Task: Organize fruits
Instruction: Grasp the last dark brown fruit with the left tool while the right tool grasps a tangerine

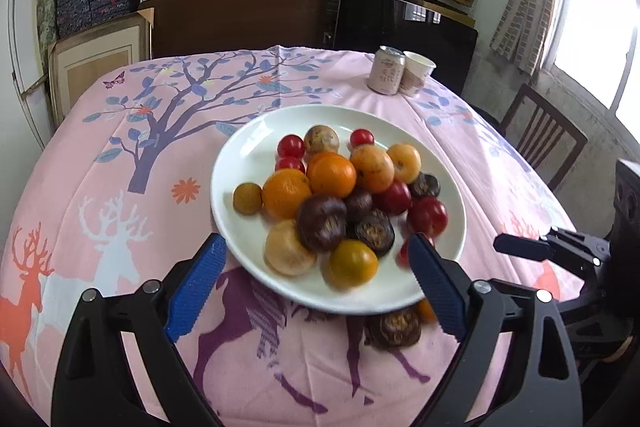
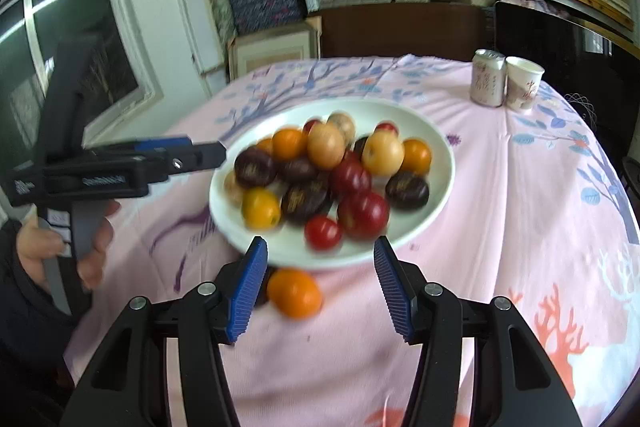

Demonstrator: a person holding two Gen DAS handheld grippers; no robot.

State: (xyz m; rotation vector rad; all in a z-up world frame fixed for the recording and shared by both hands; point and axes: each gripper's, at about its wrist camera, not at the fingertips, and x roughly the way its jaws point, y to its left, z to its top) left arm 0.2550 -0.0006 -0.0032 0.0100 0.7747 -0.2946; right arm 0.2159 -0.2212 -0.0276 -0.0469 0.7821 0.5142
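Most of the fruit is heaped on the round white ceramic plate [image 1: 240, 163] mid-table. Two strays lie on the pink cloth just off its near rim — a round orange fruit [image 2: 294, 293] and a dark brown one [image 1: 394, 327]. The left gripper [image 1: 316, 285] gapes wide and empty; the right gripper [image 2: 318, 285] is partly open, also empty. Next, I'd judge: close on a stray and lift it onto the plate.

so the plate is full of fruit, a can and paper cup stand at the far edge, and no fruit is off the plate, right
Not quite: some fruit is off the plate. The right wrist view shows an orange on the cloth by its near rim. The can and paper cup do stand at the far edge.
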